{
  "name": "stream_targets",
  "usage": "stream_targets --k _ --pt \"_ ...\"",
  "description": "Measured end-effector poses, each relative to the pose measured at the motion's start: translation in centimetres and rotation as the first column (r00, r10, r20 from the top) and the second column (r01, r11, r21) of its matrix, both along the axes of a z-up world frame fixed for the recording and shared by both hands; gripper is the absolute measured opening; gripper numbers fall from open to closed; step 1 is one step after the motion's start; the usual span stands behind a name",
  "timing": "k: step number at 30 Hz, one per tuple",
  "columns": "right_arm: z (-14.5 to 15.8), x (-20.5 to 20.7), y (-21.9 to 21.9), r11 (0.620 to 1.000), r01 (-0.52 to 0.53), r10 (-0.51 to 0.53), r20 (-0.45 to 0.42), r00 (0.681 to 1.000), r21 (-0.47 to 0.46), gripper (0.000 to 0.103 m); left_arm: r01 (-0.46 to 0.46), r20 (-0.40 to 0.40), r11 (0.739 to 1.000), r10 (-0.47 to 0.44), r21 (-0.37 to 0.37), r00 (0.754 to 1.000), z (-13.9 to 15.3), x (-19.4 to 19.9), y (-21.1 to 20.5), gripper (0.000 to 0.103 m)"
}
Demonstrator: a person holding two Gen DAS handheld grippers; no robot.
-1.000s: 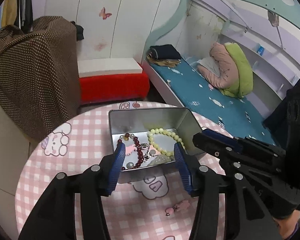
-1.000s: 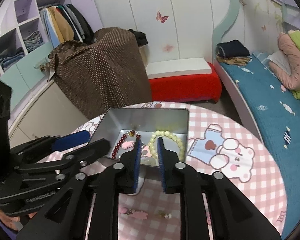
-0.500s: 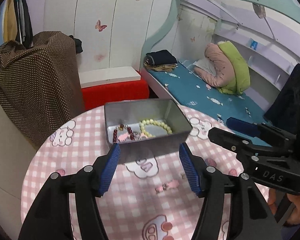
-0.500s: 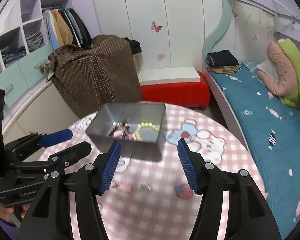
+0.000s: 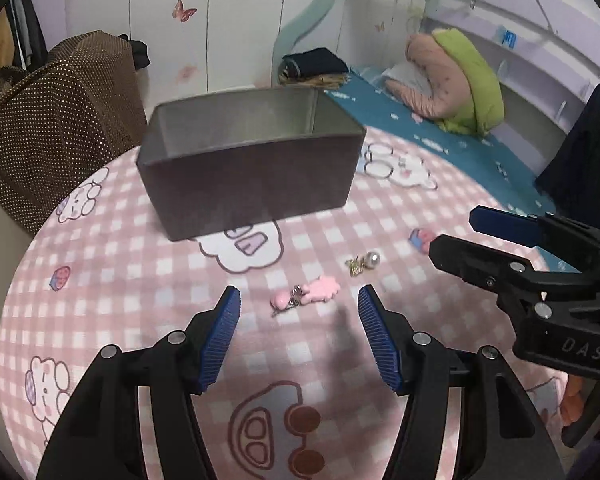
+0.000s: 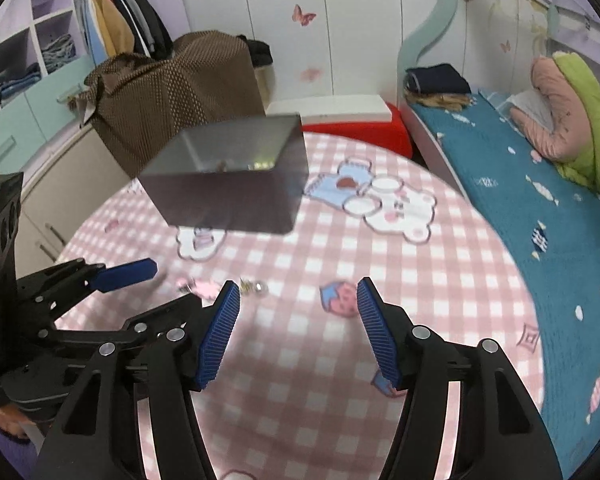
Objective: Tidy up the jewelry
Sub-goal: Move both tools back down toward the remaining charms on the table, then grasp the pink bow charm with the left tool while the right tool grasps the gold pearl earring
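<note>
A grey metal tin stands at the far side of the round table, and its front wall hides its contents. Nearer me a pink charm piece lies on the checked cloth, with a small pearl and gold earring to its right. My left gripper hovers open just in front of the pink piece, with nothing between its pads. In the right wrist view my right gripper is open over bare cloth. There the earring and pink piece lie left of it, beside the left gripper. The right gripper also shows at the right of the left wrist view.
The table wears a pink checked cloth with cartoon prints. Beyond it are a brown dotted cover, a red bench and a bed with a blue sheet. A hand holds each gripper at the lower frame edges.
Both grippers have drawn back from above the tin and sunk toward the cloth. The right jaws went from nearly shut to wide open, and the left widened a little. The loose pieces came into view.
</note>
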State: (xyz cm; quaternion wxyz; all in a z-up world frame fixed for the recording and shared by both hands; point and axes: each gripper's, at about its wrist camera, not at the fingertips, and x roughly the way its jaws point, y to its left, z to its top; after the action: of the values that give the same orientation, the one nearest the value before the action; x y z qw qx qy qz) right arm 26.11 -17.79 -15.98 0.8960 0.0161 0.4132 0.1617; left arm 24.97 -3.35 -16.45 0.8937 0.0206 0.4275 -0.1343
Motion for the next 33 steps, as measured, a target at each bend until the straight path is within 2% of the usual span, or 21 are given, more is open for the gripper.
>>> stream_targets --k 8,14,16,18,20,22,33 --pt "-1.6 0.4 -0.2 1.0 0.002 -0.002 -0.024 1.0 0.008 0.06 0.002 -0.014 1.0 -0.001 0.027 1.0 -0.9 0.9 -0.7 0.059" --pt "-2.3 0.8 0.0 1.0 0.0 0.001 -0.035 0.999 0.007 0.06 0.017 -0.003 0.996 -0.016 0.088 1.0 -1.2 1.2 -1.6 0.056" --pt "-2.4 1.0 0.1 1.0 0.0 0.0 -0.038 0.999 0.013 0.06 0.027 0.007 0.996 -0.028 0.09 1.0 -1.1 1.1 -1.8 0.05" --pt "-2.5 1.1 0.2 1.0 0.001 -0.001 -0.039 0.999 0.016 0.06 0.041 0.009 0.995 -0.042 0.093 0.999 -1.0 1.1 -2.0 0.038" --pt "-2.6 1.2 0.4 1.0 0.0 0.0 -0.04 0.999 0.014 0.06 0.057 0.011 0.993 -0.059 0.1 0.998 -0.9 1.1 -2.2 0.018" --pt "-2.7 1.4 0.8 1.0 -0.006 0.007 -0.044 0.999 0.005 0.06 0.063 0.015 0.991 -0.066 0.117 0.998 -1.0 1.3 -2.6 0.007" --pt "-3.3 2.2 3.8 0.997 -0.054 0.051 -0.047 0.998 -0.051 0.06 0.045 0.017 0.996 -0.046 0.08 0.999 -1.0 1.3 0.1 0.007"
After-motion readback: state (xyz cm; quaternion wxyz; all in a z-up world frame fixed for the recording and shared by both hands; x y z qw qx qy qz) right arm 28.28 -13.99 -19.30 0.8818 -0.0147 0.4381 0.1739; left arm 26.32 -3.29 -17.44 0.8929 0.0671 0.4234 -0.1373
